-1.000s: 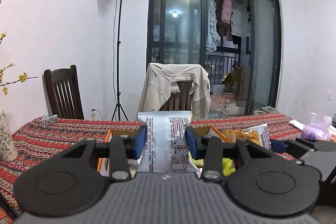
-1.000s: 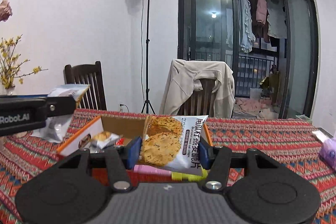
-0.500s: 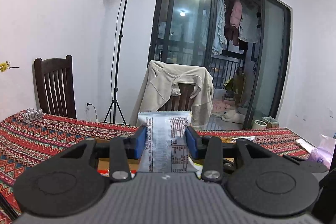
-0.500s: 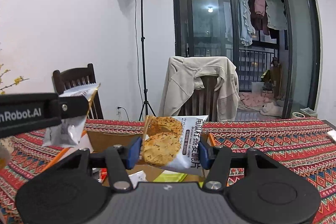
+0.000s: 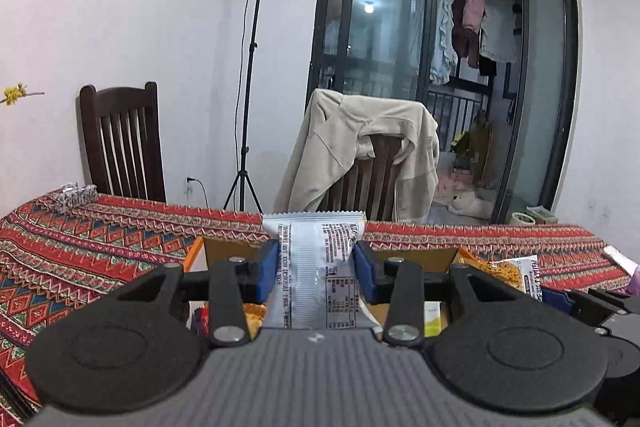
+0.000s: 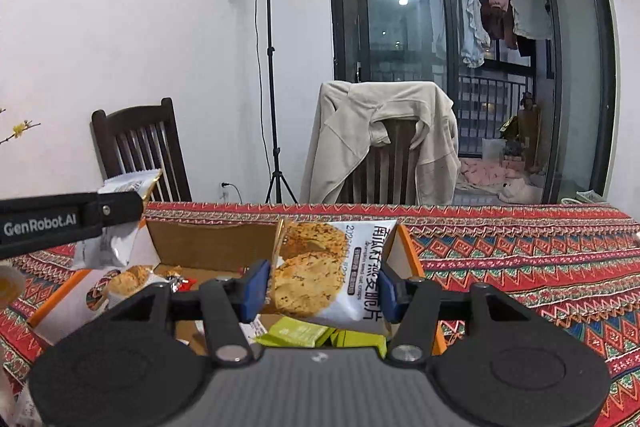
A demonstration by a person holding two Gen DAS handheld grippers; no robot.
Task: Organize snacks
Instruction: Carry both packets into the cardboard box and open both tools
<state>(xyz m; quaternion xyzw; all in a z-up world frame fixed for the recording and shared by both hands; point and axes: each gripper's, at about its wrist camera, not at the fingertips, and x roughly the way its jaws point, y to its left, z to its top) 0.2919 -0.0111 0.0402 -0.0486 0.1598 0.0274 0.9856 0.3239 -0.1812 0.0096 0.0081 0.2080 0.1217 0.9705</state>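
Box (image 6: 208, 247) on table (image 6: 520, 251), chairs behind (jacket (image 6: 360, 131) on right one)

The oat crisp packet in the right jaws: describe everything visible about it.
The white glossy plastic oat crisp packet shows two round seeded golden crisps printed on its left half and dark Chinese lettering running down its right. It stands roughly upright, slightly tilted, its serrated top edge uppermost, clamped at both sides by the right gripper, whose blue pads press its edges. It hangs above the open orange-edged cardboard box, over green packets inside.

Both wrist views near, facing open box (image 5: 400, 255) (image 6: 208, 243), chairs, window.
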